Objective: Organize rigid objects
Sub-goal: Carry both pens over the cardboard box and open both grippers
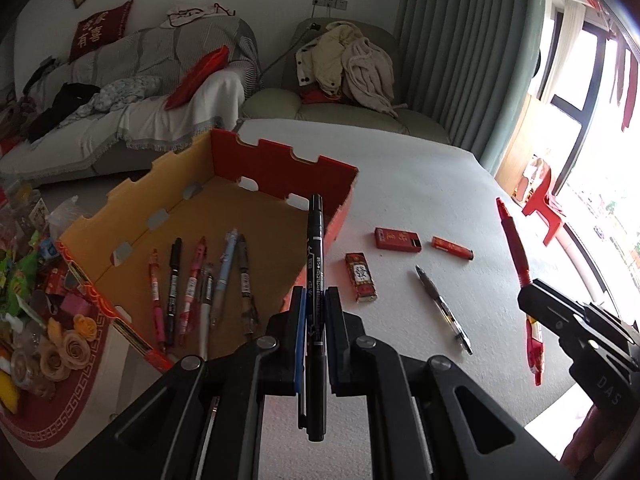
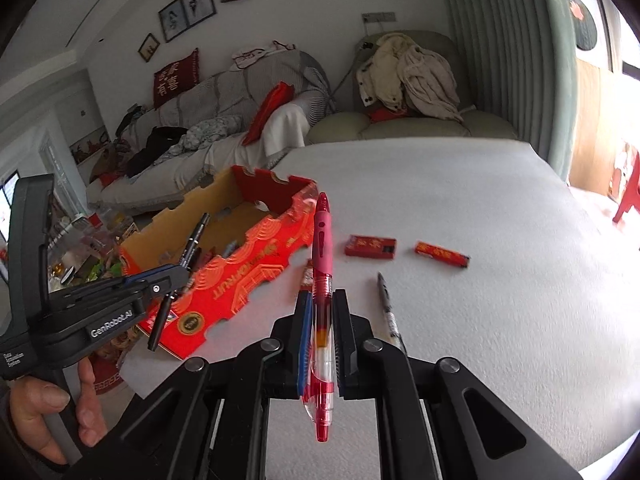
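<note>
Reds and blacks on a white table

The marker point(image 1: 315, 264) is black with white print; the pen point(image 2: 322, 280) is red, pink and clear. The box point(image 1: 224, 216) is tan inside — red outside, with orange scallop lines. Three small packs point(image 1: 397, 239) are red, another pen point(image 1: 442, 304) black and clear, the table point(image 1: 420, 184) white.

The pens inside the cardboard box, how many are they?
6, side by side on the floor of the box: red pen, black marker, pink pen, white pen, blue pen, grey pen. Others may be hidden.
</note>
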The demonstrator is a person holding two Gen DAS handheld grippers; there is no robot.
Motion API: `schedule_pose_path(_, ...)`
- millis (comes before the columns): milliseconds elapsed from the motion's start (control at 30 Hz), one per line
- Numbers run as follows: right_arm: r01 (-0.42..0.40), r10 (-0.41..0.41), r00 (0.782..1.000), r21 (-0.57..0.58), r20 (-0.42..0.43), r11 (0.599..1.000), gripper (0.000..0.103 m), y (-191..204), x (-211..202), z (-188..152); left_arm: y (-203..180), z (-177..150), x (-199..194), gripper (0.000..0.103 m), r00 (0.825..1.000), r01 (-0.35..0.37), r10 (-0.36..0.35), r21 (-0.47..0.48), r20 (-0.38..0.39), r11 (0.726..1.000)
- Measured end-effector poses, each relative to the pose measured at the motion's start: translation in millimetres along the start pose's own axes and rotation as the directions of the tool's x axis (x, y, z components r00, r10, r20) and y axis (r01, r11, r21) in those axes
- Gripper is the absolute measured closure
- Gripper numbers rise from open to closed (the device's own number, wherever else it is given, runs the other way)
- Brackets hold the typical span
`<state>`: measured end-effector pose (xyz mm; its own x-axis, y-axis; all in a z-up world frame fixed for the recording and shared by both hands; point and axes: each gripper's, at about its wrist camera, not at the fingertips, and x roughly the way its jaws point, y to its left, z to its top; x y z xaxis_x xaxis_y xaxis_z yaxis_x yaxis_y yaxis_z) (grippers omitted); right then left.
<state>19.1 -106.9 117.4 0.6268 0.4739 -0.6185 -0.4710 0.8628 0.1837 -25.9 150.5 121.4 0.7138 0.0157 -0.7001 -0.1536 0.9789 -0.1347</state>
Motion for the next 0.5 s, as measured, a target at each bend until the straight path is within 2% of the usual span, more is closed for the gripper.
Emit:
schedule_pose_path(267, -0.052, 0.057, 0.997, -0.079, 0.059, 0.996, 0.092, 38.0, 0.7, 23.7, 25.1, 12.4, -17.1, 0.094, 0.997, -0.05, 0.051, -0.033, 0.052, 0.998)
schedule_pose_path(500, -0.098, 0.106, 0.992, -0.114, 0.068, 0.989, 0.092, 65.9, 10.1, 33.2, 48.3, 16.3, -15.8, 0.094, 0.995, -0.084, 0.087, -0.067, 0.049, 0.994)
